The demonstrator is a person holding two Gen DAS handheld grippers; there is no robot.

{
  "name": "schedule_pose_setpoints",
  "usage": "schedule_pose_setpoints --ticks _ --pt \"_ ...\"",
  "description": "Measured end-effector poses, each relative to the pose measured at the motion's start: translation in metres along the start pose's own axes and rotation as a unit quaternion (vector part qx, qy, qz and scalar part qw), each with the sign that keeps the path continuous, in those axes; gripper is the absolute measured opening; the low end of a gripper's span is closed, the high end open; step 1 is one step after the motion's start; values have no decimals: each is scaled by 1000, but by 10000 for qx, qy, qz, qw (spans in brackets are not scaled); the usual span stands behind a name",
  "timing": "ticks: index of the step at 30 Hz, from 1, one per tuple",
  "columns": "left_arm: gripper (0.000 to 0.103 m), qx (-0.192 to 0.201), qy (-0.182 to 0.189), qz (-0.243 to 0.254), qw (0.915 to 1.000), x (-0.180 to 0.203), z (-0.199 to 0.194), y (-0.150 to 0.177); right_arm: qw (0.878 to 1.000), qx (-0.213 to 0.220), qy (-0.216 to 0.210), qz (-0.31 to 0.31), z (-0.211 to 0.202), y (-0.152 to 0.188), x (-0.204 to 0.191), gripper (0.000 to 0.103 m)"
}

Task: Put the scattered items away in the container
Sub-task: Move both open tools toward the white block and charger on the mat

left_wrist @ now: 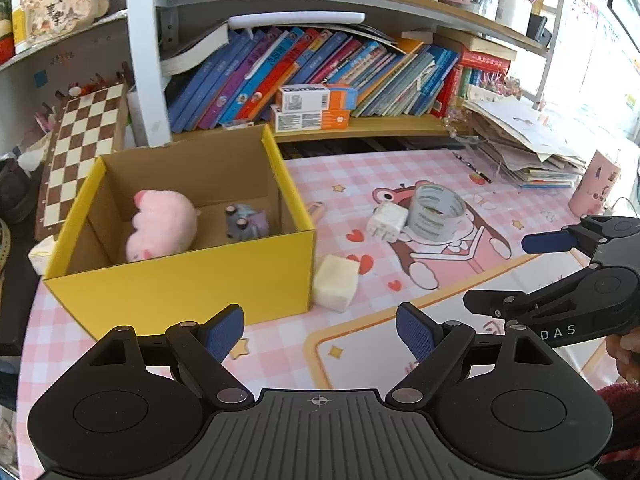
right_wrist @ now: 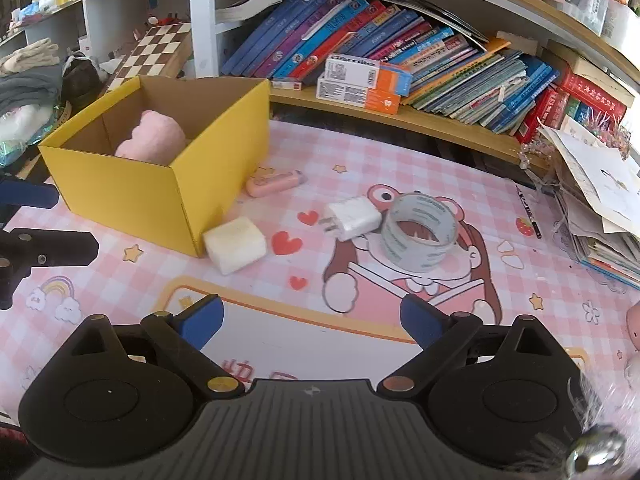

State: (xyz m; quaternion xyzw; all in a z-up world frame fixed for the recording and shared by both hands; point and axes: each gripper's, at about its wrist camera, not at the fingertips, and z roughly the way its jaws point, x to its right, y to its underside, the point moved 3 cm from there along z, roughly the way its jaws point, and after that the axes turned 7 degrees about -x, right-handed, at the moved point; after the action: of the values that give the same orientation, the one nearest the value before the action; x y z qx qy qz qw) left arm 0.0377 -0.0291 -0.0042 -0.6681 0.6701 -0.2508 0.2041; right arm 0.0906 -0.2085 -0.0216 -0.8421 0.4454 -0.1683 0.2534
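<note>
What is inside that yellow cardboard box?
Inside the yellow cardboard box lie a fluffy pink plush toy and a small grey-purple toy with round black wheels. The near wall and the plush cover part of the floor, so anything there stays unseen.

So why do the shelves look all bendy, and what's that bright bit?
Left wrist view: the fisheye lens curves the bookshelf near the edges, and window light washes out the right side. Right wrist view: same curving, with the tape roll sharp but a blurry shape at the bottom right corner.
</note>
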Motion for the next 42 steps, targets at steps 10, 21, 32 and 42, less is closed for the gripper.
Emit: schedule_pose_setpoints --ticks 10,21,32,42 --pt "86 -150 51 -6 9999 36 23 -3 9999 -105 -16 85 7 10 39 96" --pt "86 -260 40 118 9996 62 38 -13 9996 -198 -78 187 18 15 73 96" --pt "85 -423 -7 131 9990 69 58 -18 9994 -228 -161 214 31 7 87 96" --pt "85 -207 -95 420 9989 77 67 -20 9991 -283 -195 256 46 0 98 96"
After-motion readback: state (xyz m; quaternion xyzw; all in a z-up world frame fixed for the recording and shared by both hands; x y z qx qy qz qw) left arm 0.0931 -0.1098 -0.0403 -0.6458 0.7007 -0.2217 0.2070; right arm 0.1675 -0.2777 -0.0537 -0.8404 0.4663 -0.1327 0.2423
